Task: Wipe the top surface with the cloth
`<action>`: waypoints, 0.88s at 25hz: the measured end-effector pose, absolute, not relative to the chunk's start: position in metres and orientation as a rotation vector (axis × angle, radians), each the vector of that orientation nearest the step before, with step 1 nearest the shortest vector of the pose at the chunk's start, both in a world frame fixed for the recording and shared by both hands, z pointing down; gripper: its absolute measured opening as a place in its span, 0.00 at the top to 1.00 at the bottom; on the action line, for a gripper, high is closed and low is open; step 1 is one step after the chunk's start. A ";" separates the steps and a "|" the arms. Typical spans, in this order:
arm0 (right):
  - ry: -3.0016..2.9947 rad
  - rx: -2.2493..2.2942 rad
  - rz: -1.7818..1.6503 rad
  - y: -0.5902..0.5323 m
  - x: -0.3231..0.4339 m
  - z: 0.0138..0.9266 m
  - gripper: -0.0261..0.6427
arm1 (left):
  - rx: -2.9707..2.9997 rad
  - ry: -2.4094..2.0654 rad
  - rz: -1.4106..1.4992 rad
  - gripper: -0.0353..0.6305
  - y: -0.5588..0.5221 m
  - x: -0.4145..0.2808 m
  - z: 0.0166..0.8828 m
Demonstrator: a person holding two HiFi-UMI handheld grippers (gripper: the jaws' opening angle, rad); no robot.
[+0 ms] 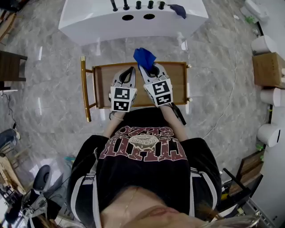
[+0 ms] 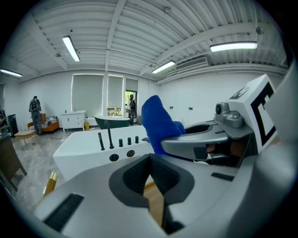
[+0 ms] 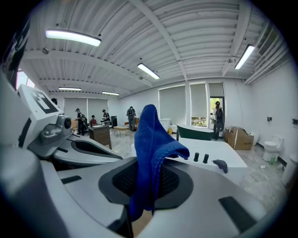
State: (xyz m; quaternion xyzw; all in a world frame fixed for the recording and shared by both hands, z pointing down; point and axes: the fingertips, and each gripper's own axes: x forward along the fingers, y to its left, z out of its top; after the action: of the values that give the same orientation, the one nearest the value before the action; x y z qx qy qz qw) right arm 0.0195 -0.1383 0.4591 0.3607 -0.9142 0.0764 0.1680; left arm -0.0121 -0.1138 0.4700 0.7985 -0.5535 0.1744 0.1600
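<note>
A blue cloth [image 1: 144, 56] [image 3: 151, 144] sticks up from my right gripper [image 1: 149, 69] [image 3: 148, 179], whose jaws are shut on its lower part. The cloth [image 2: 160, 125] also shows in the left gripper view, beside the right gripper's body. My left gripper [image 1: 130, 70] [image 2: 149, 160] is close on the left of the right one, its dark pads pressed together with nothing between them. Both grippers hover over the wooden top [image 1: 176, 84] of a small gold-framed table.
A white tub-like unit [image 1: 98, 20] with black taps and two holes stands beyond the table; a dark blue rag [image 1: 178, 10] [image 3: 220, 163] lies on it. The gold frame [image 1: 83, 89] edges the table's left side. A cardboard box [image 1: 267, 69] and white fixtures [image 1: 262, 44] line the right.
</note>
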 end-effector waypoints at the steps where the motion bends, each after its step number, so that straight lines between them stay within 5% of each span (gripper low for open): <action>1: -2.616 1.031 0.210 -0.139 0.018 0.451 0.85 | 2.287 -1.592 0.477 0.88 -0.115 -0.014 0.463; 22: -2.772 1.173 0.067 -0.135 0.019 0.352 0.85 | 2.439 -1.711 0.252 0.88 -0.121 -0.013 0.363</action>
State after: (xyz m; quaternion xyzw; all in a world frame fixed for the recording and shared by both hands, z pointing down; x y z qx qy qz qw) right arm 0.0187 -0.1346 0.3521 0.3889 -0.9187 0.0221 0.0654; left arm -0.0129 -0.1214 0.3628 0.8133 -0.5707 0.0842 0.0757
